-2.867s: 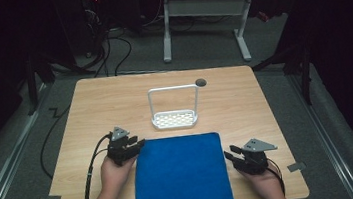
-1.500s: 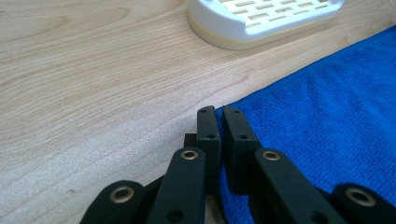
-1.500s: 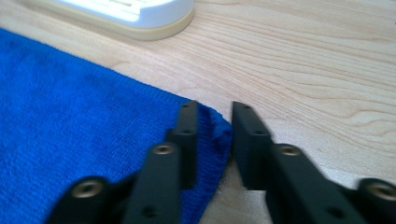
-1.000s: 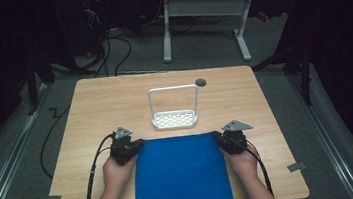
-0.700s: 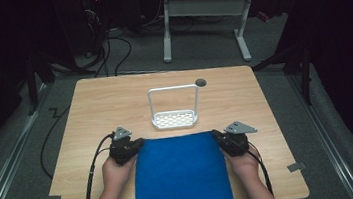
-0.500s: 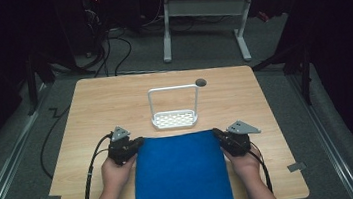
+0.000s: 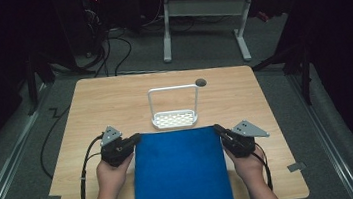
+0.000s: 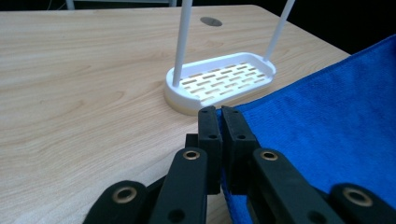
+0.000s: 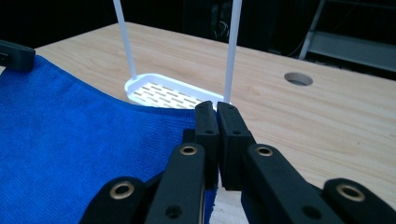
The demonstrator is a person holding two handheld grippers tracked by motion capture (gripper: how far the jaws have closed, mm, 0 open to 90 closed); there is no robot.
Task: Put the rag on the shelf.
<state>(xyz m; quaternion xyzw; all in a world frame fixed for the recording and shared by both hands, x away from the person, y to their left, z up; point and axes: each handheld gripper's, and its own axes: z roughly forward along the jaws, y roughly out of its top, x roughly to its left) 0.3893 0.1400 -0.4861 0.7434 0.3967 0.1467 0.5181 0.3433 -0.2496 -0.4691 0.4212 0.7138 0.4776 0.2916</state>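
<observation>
A blue cloth (image 7: 180, 172) is spread over the near middle of the wooden table (image 7: 114, 101), its near edge hanging past the table's front. My left gripper (image 7: 135, 138) is shut on the cloth's far left corner (image 8: 229, 114), and my right gripper (image 7: 217, 131) is shut on its far right corner (image 9: 189, 120). Both corners are lifted a little off the table, with the far hem stretched between them. Just beyond the hem stands a white slotted tray (image 7: 174, 119) with a tall wire hoop handle (image 7: 171, 88); the same tray (image 8: 219, 81) (image 9: 163, 93) sits just past each gripper's jaws.
A round cable hole (image 7: 200, 82) lies in the tabletop behind the tray. Bare wood stretches to the left (image 8: 84, 93) and right (image 9: 327, 121) of the cloth. Behind the table stand a white desk frame (image 7: 203, 21) and floor cables (image 7: 108, 47).
The right hand came in from the table's right edge and took the cloth's far right corner. Over the last second both grippers have risen slightly, lifting the far corners.
</observation>
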